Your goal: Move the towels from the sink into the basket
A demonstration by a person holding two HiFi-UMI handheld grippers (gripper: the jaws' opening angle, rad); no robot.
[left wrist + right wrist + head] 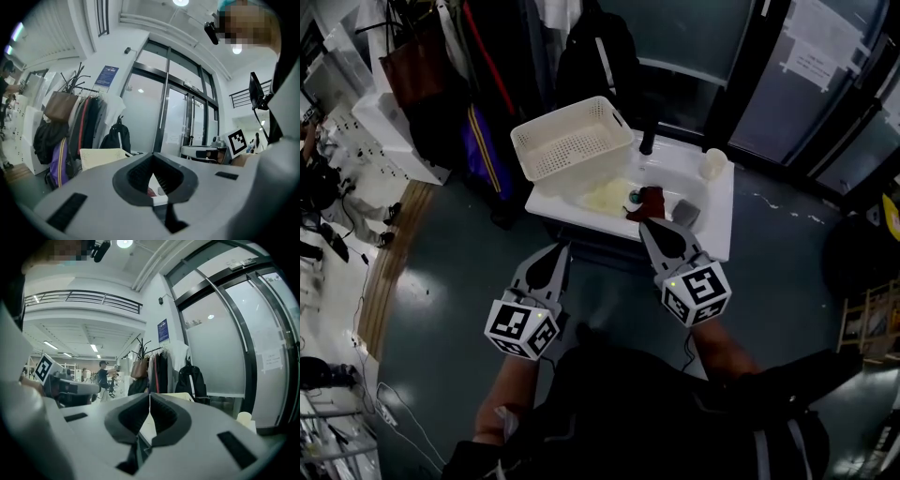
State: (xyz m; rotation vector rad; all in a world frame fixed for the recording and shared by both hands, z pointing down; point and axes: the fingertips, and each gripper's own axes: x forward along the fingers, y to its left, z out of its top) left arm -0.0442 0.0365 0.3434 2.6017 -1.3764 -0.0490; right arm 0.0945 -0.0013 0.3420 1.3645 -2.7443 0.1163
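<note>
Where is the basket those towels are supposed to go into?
In the head view, the cream basket sits on the white sink's left end, beside the pale yellow towel in the basin.

left gripper [564, 247] and right gripper [645, 225] point level, side by side, jaws closed, empty.

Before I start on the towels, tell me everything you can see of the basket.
The basket is a cream rectangular tub with rounded corners, plastic by its look, its floor and walls pierced with small holes under a plain thick rim. It stands upright, open-topped, on the left end of the white sink, turned at an angle to it. Nothing shows inside it. The towels lie beside it in the basin; whether the nearest touches it I cannot tell.
</note>
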